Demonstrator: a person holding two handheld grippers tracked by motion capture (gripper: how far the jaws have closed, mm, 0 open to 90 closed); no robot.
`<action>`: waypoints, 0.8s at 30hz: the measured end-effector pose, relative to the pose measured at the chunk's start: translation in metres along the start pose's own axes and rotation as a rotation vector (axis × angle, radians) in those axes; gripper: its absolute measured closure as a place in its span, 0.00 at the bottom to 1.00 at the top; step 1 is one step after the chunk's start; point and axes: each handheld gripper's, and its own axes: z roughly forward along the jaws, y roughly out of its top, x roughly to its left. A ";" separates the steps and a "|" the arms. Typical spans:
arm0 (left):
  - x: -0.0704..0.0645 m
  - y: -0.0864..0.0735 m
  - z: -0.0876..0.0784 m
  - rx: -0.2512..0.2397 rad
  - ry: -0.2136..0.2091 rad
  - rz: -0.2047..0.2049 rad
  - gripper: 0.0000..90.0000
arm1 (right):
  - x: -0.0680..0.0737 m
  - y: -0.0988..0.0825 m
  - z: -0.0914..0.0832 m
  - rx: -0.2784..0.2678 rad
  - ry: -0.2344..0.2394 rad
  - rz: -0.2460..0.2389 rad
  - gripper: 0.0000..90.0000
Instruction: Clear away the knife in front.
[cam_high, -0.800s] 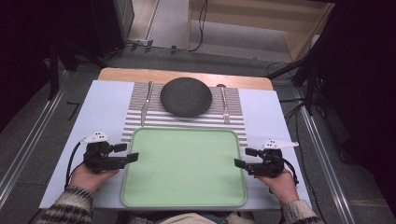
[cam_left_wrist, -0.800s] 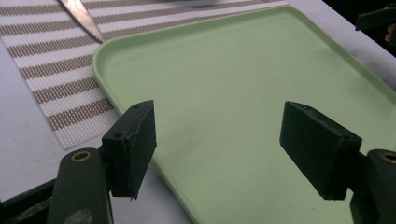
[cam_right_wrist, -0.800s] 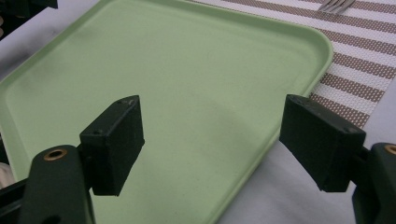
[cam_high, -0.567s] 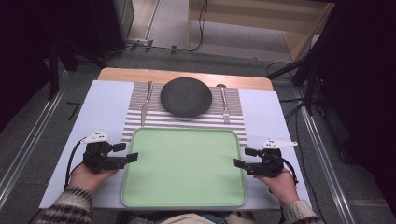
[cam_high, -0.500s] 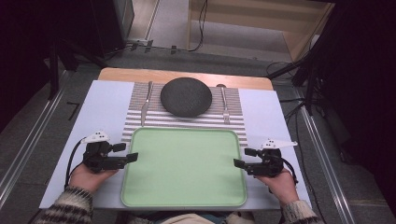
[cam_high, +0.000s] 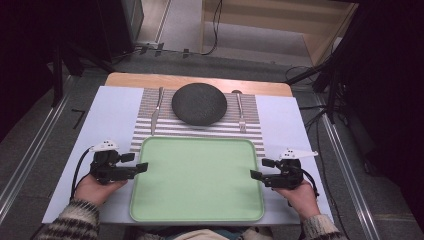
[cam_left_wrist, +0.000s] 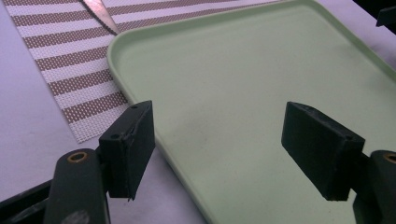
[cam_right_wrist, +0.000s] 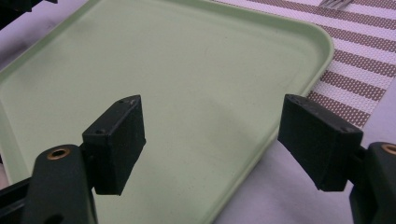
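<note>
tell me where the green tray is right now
In the high view the green tray lies at the near middle of the table, between the left tongs and right tongs, its far edge overlapping the striped mat under the dark plate.

A wooden desk (cam_high: 150, 79) is carrying a pale lavender sheet (cam_high: 107, 115) that is covering most of its top. On the sheet, a brown-and-white striped placemat (cam_high: 250, 125) is lying at the far side, and a light green tray (cam_high: 197, 172) is overlapping its near edge.
</note>
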 end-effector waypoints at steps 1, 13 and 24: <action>0.000 0.000 0.000 0.000 -0.001 0.001 0.29 | 0.000 0.000 0.000 0.001 -0.001 0.003 0.23; 0.001 0.000 0.000 0.002 -0.010 -0.001 0.31 | -0.001 0.000 0.000 0.005 -0.007 0.009 0.23; 0.001 0.001 0.002 0.039 -0.026 -0.028 0.31 | -0.001 0.000 0.001 0.017 -0.005 0.001 0.23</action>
